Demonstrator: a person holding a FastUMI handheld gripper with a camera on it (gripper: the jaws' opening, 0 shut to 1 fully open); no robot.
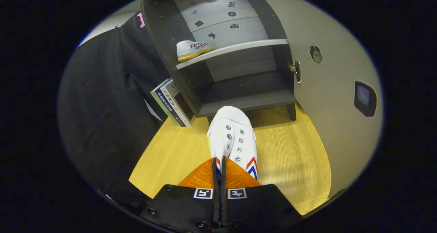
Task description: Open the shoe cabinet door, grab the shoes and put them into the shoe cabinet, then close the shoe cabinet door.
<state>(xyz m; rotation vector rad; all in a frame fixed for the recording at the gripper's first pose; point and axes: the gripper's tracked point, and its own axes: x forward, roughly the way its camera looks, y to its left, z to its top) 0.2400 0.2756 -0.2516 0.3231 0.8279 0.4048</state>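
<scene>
Gripper (220,164) fingers pinch 2nd shoe (232,137) near cabinet (245,101); door (327,89) open, 1st shoe (193,49) on shelf, so left: put in & shut door.

**Materials, quick rundown**

The shoe (232,137) pinched in the gripper (219,168) looks like white canvas with shiny metal eyelets. Cabinet (170,55) is matt dark laminate, shelf (235,50) pale. Floor (290,151) is smooth light wood grain.

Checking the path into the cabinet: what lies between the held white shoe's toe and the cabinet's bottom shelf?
Nothing: in the gripper view the white canvas shoe, pinched in the gripper, points its toe at the dark cabinet's bottom shelf.
</scene>
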